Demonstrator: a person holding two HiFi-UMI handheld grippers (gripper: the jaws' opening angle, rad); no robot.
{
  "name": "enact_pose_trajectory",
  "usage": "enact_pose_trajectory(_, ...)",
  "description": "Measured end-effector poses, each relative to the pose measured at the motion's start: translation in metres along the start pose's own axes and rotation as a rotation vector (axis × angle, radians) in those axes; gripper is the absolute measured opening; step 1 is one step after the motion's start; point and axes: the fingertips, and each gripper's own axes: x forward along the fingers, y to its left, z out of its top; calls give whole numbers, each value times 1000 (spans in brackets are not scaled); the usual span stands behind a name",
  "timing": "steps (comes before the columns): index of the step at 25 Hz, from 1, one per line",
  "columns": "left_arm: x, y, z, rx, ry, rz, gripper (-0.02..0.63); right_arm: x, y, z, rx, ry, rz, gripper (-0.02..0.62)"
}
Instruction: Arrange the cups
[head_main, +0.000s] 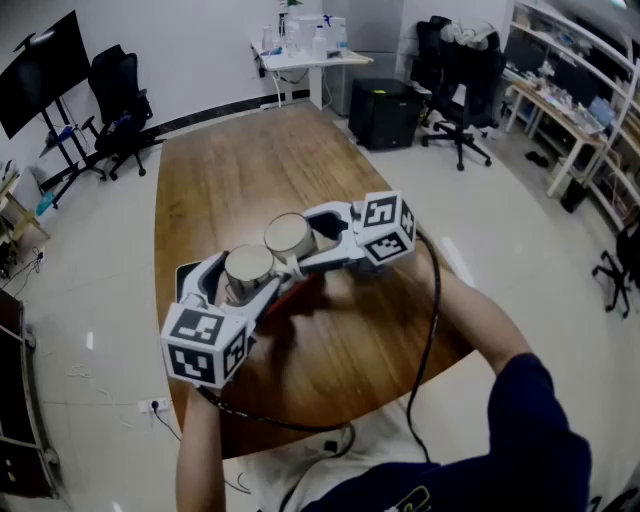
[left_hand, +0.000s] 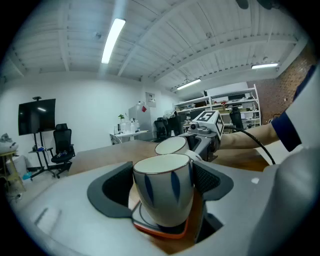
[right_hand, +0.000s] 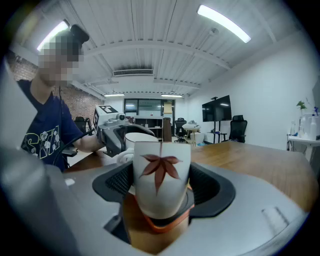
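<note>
Between each gripper's jaws – one cup, above the wooden table.
The left gripper stands released around the blue-striped cup, which sits on an orange coaster. The right gripper clamps the leaf-painted cup – the blue-striped cup shows just beyond its jaws.

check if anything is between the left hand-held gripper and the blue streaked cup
Nothing visible does. The blue-streaked cup stands between the jaws of the left hand-held gripper, on an orange-edged coaster. The leaf cup sits next to it, in the right hand-held gripper.
</note>
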Motion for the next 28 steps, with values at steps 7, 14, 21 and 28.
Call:
enact_pose_trajectory(7,-34,-47,5,44,-33,18,379,-22,47,-3,9,58,-2,341)
enact_pose_trajectory(14,-61,-85,-9,0,-76,44,376,-30,92,-20,94,64,-36,341)
enact_pose_trajectory(21,-82,-92,-26,-57,-140,89,377,-46,101,-33,145,18,-152,341)
enact_pose_trajectory(28,-100,-96,-48,-21,-103,134,377,-58,114,-55,100,99,-257,334)
